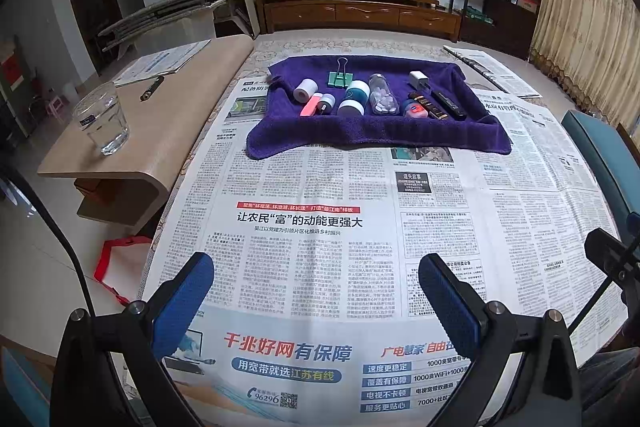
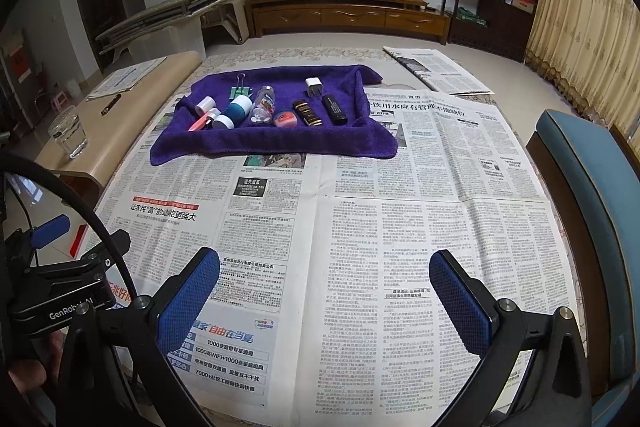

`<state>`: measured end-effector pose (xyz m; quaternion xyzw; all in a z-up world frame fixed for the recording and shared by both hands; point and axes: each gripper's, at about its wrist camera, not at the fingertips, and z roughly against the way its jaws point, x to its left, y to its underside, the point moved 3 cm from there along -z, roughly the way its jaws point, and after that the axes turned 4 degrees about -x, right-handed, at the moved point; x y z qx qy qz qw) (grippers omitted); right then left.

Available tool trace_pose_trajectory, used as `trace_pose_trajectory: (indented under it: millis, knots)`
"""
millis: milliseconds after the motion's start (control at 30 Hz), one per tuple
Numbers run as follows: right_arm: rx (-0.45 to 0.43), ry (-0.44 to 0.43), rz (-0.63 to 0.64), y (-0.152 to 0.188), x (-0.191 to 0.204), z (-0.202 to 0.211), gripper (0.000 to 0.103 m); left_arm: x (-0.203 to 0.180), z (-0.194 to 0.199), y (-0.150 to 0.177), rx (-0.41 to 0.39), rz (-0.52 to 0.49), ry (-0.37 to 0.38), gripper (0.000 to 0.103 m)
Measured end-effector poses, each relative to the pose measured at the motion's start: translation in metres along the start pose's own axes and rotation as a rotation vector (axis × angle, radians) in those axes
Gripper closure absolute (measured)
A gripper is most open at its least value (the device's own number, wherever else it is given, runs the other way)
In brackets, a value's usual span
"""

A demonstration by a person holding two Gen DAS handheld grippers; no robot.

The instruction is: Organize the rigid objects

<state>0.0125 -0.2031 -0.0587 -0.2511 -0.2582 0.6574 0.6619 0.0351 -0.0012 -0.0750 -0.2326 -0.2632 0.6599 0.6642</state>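
Broad stretch of newspaper [image 1: 320,227] covering the counter between both grippers and the purple towel [image 1: 376,131], with nothing standing on that near stretch. Towel edges rolled up at the far side and at its right end, lying flat toward the near side. To the left, a lower wooden side table [image 1: 160,131] just beside the counter edge, carrying 1 drinking glass [image 1: 103,119], 1 dark pen [image 1: 152,89] and 1 paper sheet. To the right, a blue chair [image 2: 588,195] close against the counter edge.

On the towel, well apart from both grippers: 1 green binder clip [image 1: 340,78], 1 white tape roll [image 1: 305,90], 1 pink highlighter [image 1: 311,105], 1 clear bottle of white pills [image 1: 383,95], 1 white charger plug [image 1: 418,80], 1 small red-and-blue tin [image 1: 413,108], 1 brown-gold tube [image 1: 428,105], 1 black stick [image 1: 450,104], and 2 teal-and-white round containers [image 1: 354,97] touching each other.

Left gripper [image 1: 316,301] low over the near newspaper, level, pointing at the towel; blue-padded fingers [image 1: 184,303] spread wide, holding nothing. Right gripper [image 2: 324,301] alongside, same pose, fingers [image 2: 460,303] spread equally wide, holding nothing.
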Motion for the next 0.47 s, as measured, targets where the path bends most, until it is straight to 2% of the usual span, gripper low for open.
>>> trace_pose_trajectory:
  millis: [333, 467]
  knots:
    - [0.002, -0.003, -0.004, -0.0004, -0.0014, 0.0027, 0.0, 0.0001, -0.0004, 0.0003, 0.001, -0.001, 0.0, 0.0]
    - [0.003, -0.001, -0.005, -0.0002, -0.0035, 0.0014, 0.0, 0.0011, 0.0014, 0.0004, -0.022, -0.01, -0.003, 0.0]
